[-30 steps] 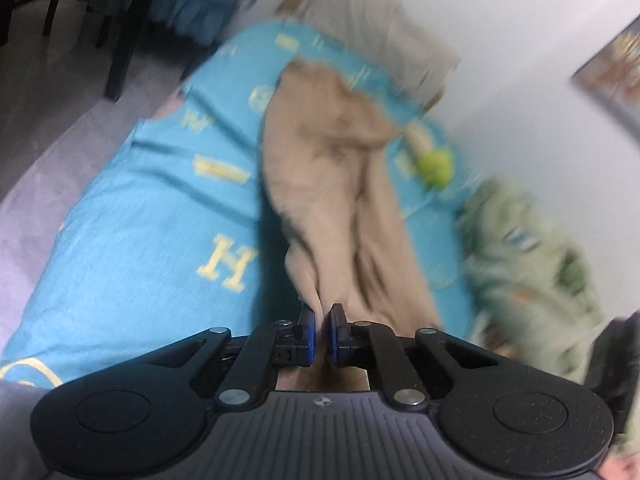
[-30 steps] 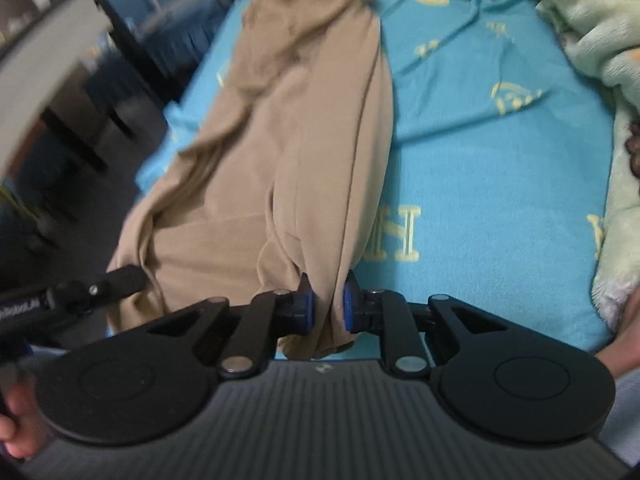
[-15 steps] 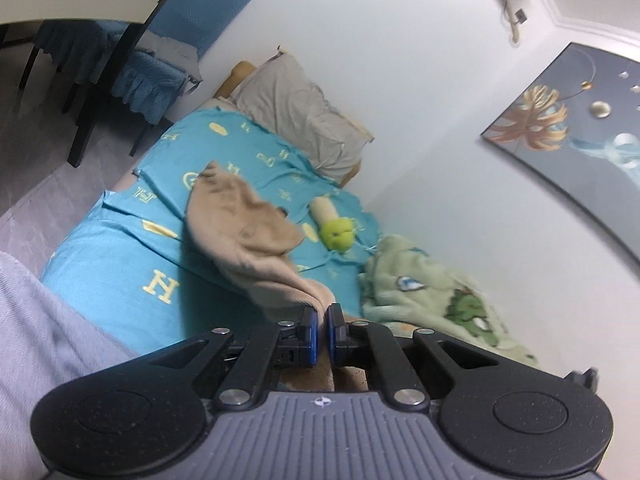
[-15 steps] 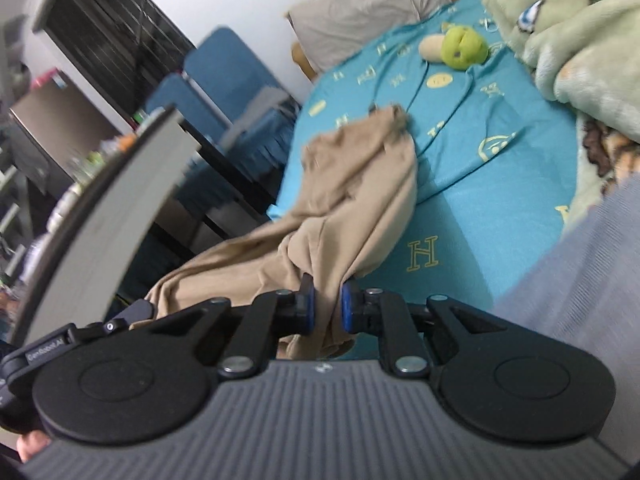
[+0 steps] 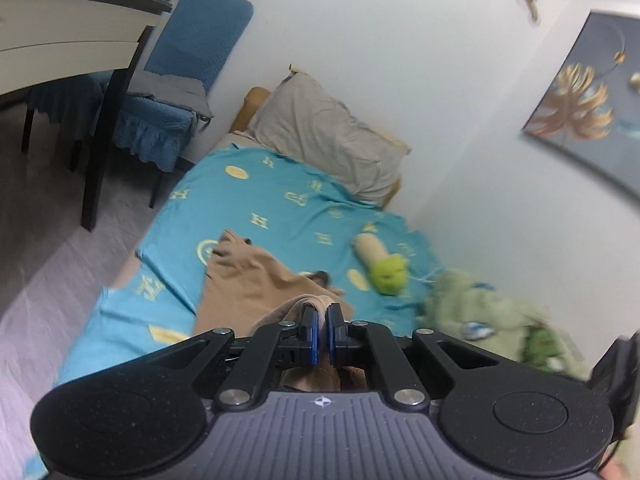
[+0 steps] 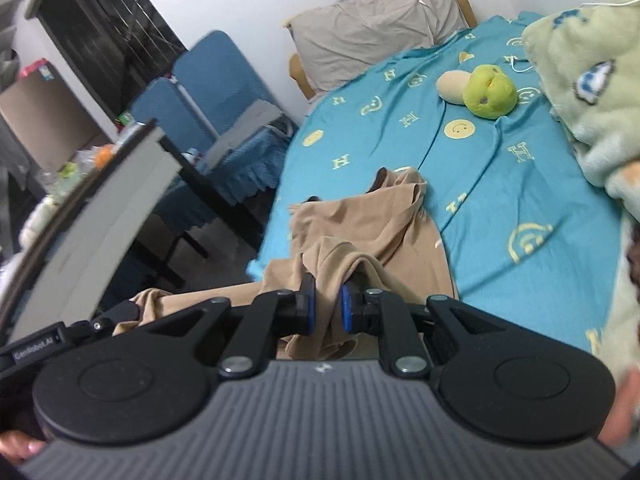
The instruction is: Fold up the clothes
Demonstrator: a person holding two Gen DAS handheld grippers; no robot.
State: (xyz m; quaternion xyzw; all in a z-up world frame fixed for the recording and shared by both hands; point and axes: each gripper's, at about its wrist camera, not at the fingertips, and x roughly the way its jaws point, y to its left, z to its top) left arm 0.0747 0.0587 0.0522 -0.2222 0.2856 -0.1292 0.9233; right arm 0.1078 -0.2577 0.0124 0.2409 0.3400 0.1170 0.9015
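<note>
In the left wrist view, my left hand-held gripper [image 5: 321, 330] is clenched on a fold of the beige garment [image 5: 248, 280]. A second ago this cloth lay long across the bed [image 5: 280, 200]; now it is lifted near me and bunched, so I judge a fold is beginning. This view alone shows the wall picture [image 5: 580, 100].

In the right wrist view, my right hand-held gripper [image 6: 327, 308] grasps another edge of the garment, and only here the left hand-held gripper also appears, at the lower left.
</note>
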